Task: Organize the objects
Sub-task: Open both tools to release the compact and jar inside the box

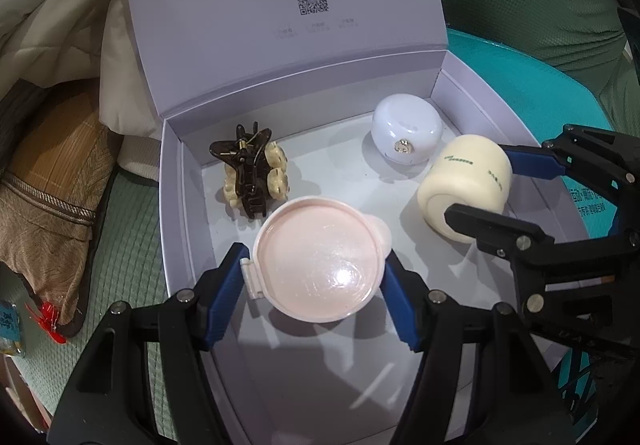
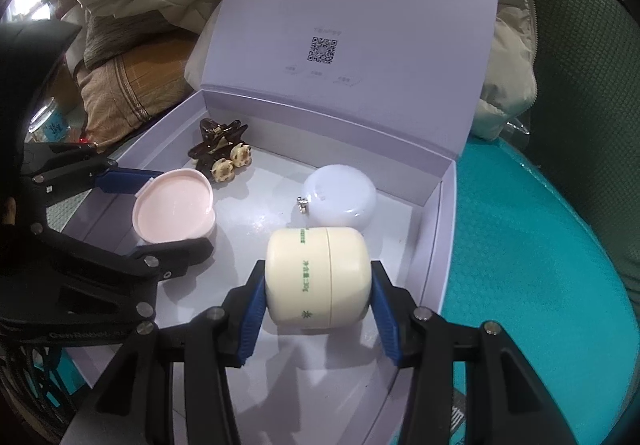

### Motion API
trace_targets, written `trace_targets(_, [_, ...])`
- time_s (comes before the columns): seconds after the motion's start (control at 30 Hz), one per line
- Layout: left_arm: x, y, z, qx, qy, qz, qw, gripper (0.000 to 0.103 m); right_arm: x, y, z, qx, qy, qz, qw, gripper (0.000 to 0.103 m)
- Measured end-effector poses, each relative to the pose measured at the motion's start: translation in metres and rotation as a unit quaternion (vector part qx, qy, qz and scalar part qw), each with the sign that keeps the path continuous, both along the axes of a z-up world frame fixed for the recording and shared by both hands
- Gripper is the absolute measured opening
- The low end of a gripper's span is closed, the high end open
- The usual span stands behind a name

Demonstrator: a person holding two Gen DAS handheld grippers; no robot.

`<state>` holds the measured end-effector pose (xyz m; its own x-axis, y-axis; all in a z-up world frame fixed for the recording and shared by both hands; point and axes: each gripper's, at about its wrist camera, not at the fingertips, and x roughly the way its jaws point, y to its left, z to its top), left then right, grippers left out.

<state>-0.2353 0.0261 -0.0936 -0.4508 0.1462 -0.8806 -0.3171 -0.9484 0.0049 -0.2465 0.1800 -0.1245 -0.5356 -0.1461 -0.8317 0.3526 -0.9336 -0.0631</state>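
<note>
I read "ULucky" on the box lid (image 2: pixel 352 25) above a QR code (image 2: pixel 322 50); the cream jar's (image 2: pixel 316 277) green print stays illegible.

Open lilac box (image 1: pixel 176 205): pink round compact (image 1: pixel 318 259) front-left, cream jar (image 1: pixel 466 189) on its side right, white case (image 1: pixel 406 135) behind it, hair clips (image 1: pixel 252 171) back-left.

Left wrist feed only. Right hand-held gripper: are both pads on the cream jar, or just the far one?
Observer: Both. The right hand-held gripper has blue pads on the two flat ends of the cream jar, which lies sideways.
Operator: My view crops the top of the box lid. Any print there?
Observer: Yes. The box lid reads "ULucky" in pink near its top edge, above the QR code.
</note>
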Motion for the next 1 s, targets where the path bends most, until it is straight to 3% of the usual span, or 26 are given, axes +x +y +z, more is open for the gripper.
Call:
trace_targets(0.33, [0.004,-0.005,0.008,0.014,-0.006,0.007,0.9999,0.064,0.003,-0.002,0.005,0.008,0.006,-0.007,1.000,0.050])
trace_targets(0.6, [0.013,-0.014,0.020,0.039,-0.010,0.028,0.9988,0.066,0.016,0.004,0.019,-0.013,0.017,-0.021,1.000,0.051])
trace_targets(1.0, [0.045,-0.028,0.054,0.044,0.021,0.041,0.9980,0.067,0.046,0.009,0.047,-0.027,0.040,-0.031,0.998,0.059])
